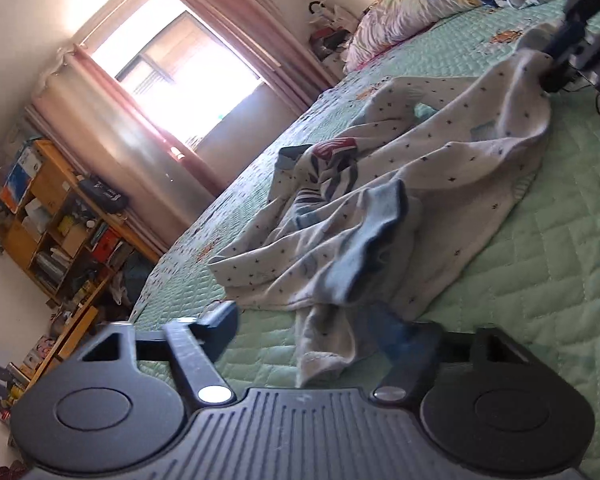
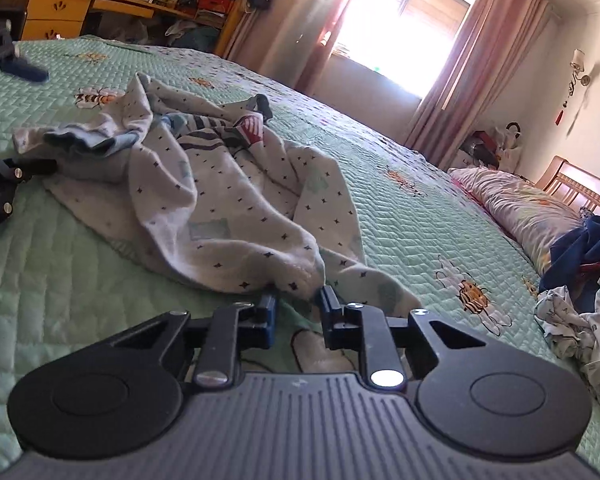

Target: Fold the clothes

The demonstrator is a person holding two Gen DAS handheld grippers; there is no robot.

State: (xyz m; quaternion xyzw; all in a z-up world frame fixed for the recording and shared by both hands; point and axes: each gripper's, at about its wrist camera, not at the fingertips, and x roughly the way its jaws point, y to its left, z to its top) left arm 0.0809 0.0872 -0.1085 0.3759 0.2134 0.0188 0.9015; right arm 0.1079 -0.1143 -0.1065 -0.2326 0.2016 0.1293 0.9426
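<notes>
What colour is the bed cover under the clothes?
The bed cover is pale green and quilted, with little bees on it. The right wrist view shows it best.

Sunlight is pouring through the curtained window (image 2: 400, 20) of a home bedroom. Beneath it a bed (image 2: 80, 280) is stretching out under a green quilt, a pillow (image 2: 516, 204) lying at its head, cluttered wooden shelves (image 1: 56, 216) standing beside the window.

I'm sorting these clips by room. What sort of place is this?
A lived-in bedroom, most likely: a bed with a green quilt and pillow, a curtained window, and a cluttered wooden desk with shelves.
</notes>
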